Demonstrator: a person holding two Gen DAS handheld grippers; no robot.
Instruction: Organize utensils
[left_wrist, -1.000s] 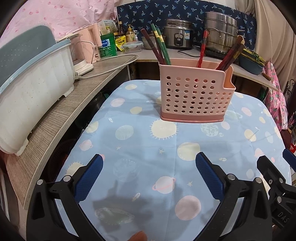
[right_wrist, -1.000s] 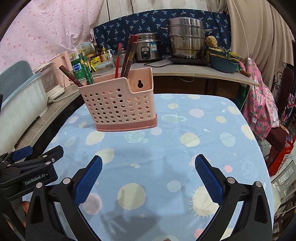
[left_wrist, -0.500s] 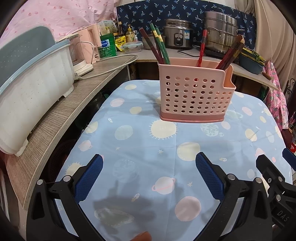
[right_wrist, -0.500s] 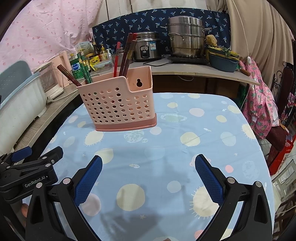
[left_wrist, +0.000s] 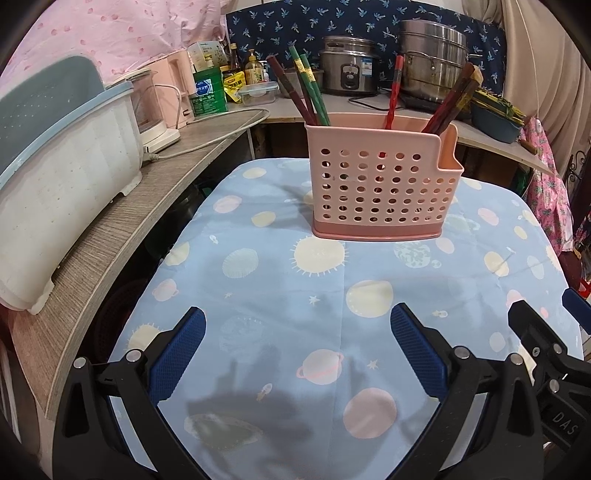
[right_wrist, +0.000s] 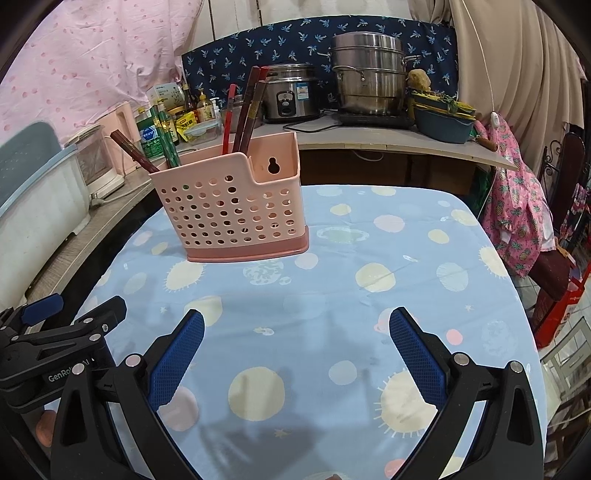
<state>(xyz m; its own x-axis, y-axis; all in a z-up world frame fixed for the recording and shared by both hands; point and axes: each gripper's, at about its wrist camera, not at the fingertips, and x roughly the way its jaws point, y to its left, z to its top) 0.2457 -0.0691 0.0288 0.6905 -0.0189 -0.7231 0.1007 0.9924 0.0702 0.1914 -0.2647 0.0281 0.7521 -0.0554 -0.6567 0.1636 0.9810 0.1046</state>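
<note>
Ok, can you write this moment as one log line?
left gripper: open, empty | right gripper: open, empty | pink perforated plastic holder: upright, holds chopsticks

Pale pink perforated plastic utensil basket (left_wrist: 380, 184) holds green chopsticks (left_wrist: 309, 86) at eleven o'clock, red chopstick (left_wrist: 393, 94); light-blue planet-patterned tablecloth (right_wrist: 332, 306).

bare tablecloth (left_wrist: 280, 295) ahead, only the pink utensil basket (left_wrist: 380, 192) beyond

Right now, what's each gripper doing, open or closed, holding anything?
Left gripper: open, holding nothing.
Right gripper: open, holding nothing.
</note>
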